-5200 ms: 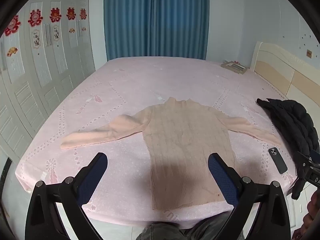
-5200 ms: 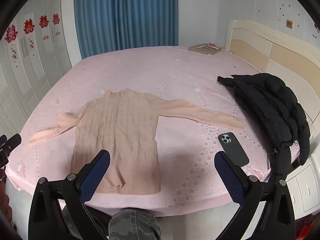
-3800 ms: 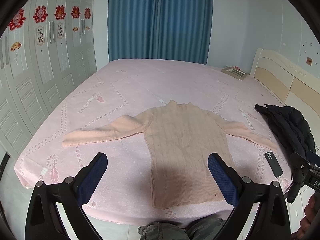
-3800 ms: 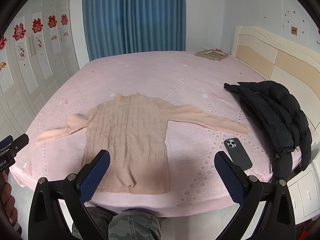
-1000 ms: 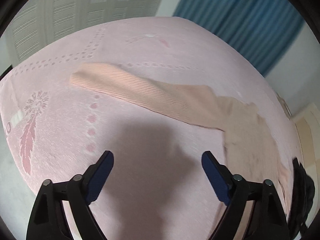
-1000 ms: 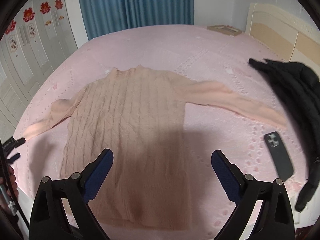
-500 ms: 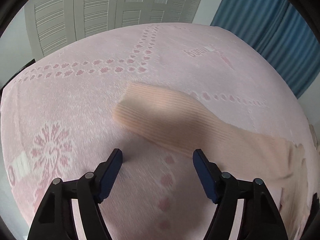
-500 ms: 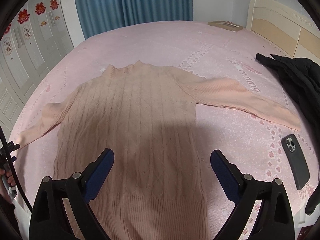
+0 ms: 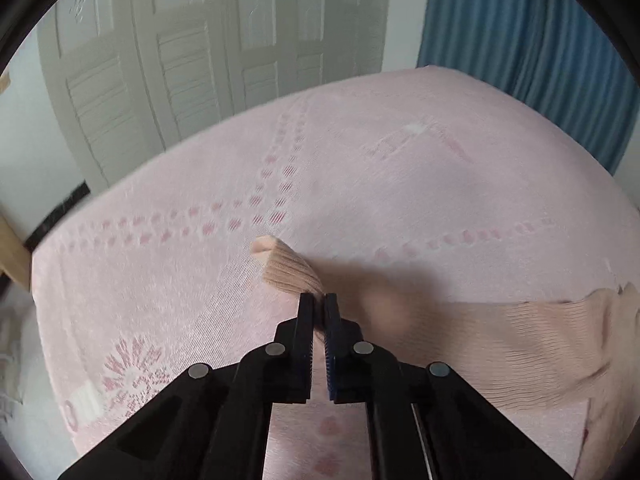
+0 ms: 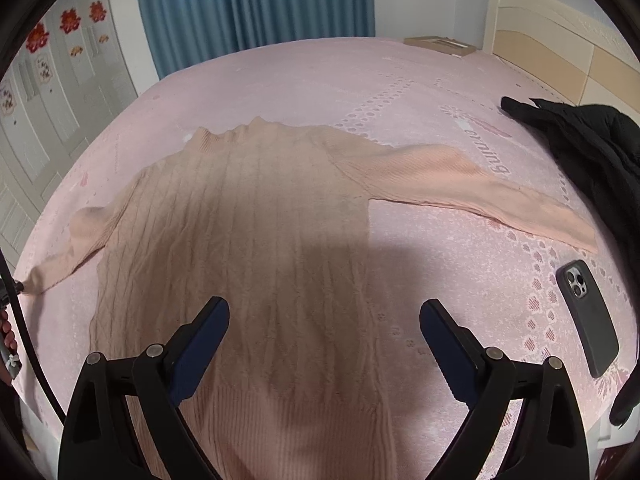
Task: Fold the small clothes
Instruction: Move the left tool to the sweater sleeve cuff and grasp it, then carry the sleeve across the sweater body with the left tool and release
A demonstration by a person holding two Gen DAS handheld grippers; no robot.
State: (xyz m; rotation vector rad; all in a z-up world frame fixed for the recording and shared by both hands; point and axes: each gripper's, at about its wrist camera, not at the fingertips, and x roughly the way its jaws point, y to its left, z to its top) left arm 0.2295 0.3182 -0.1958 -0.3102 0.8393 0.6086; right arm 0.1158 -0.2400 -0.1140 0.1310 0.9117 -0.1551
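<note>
Sweater (image 10: 256,240): peach cable-knit turtleneck, spread flat on the pink bedspread (image 10: 320,80), collar toward the blue curtain (image 10: 256,8), hem toward the camera.
Left wrist view, cuff (image 9: 286,272): ribbed sleeve end of the sweater, lifted slightly off the bedspread, the rest of the sleeve trailing right toward the sweater's body.
Left wrist view, left gripper (image 9: 319,308): jaws have just been closing and are now clamped on the cuff, pointing steeply down at the bedspread; white wardrobe doors (image 9: 180,60) stand beyond the sweater's sleeve.
Right wrist view, right gripper (image 10: 324,320): jaws spread wide, nothing between the pads, hovering tilted downward over the sweater's lower body.
Right wrist view, writing: pink letters woven into the bedspread, just beyond the sweater's right sleeve, reading roughly "buiuxo" upside down; uncertain.
Right wrist view, phone (image 10: 588,316): dark, camera side up, right of the sweater, just past the right sleeve end.
Right wrist view, black jacket (image 10: 580,140): heaped farther right of the sweater, near the headboard (image 10: 560,40).
</note>
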